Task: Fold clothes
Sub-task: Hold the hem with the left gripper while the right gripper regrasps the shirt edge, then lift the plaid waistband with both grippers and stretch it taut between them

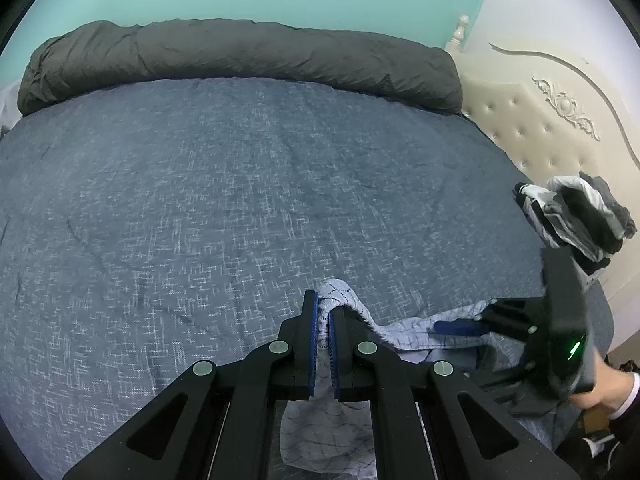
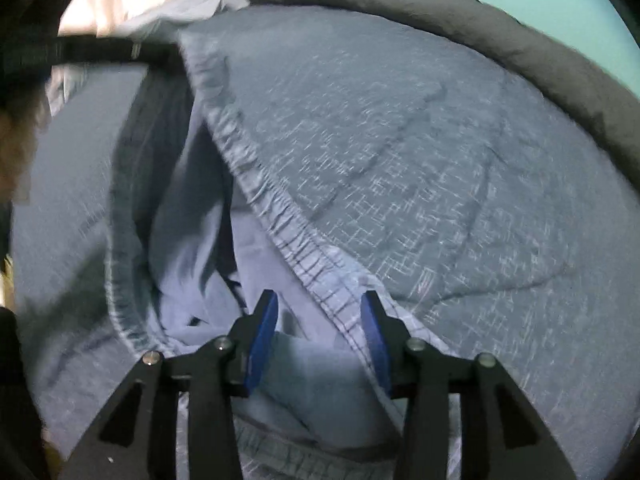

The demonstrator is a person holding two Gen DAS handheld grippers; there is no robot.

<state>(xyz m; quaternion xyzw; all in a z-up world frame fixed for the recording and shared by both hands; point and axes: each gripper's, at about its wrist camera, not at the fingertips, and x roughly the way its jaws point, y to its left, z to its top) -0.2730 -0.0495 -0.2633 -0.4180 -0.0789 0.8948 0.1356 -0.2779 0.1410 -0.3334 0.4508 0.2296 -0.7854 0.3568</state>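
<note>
The bed (image 1: 240, 184) takes most of both views, w/ a blue-grey cover and a dark grey rolled blanket (image 1: 240, 52) along the far edge. Nothing here is a container; the only pile is the stack of dark and white clothes (image 1: 576, 216) at the right side of the bed, near the headboard (image 1: 520, 120). It looks folded, but I cannot tell this for sure.

The thing you work on is the light blue checked garment (image 1: 356, 312), prob. shorts or pyjama trousers. It hangs at the near edge of the bed, between your two grippers, and is held up, not spread flat.

Your left gripper (image 1: 324, 340) is clamped on a gathered bit of this garment; cloth comes out above the blue pads and hangs below them. Your right gripper (image 2: 320, 328) stands w/ its jaws apart, and the elastic waistband (image 2: 272, 200) passes right between them. In the right wrist view the waistband runs diagonal, from the jaws up and to the left, so its long axis goes toward your left gripper.

So the relation that matters: the band is already inside the right jaws, no reach needed. I judge that closing on it gives you a two-point hold along the waist. The picture is blurred, so the exact depth of the band in the jaws is unclear.
</note>
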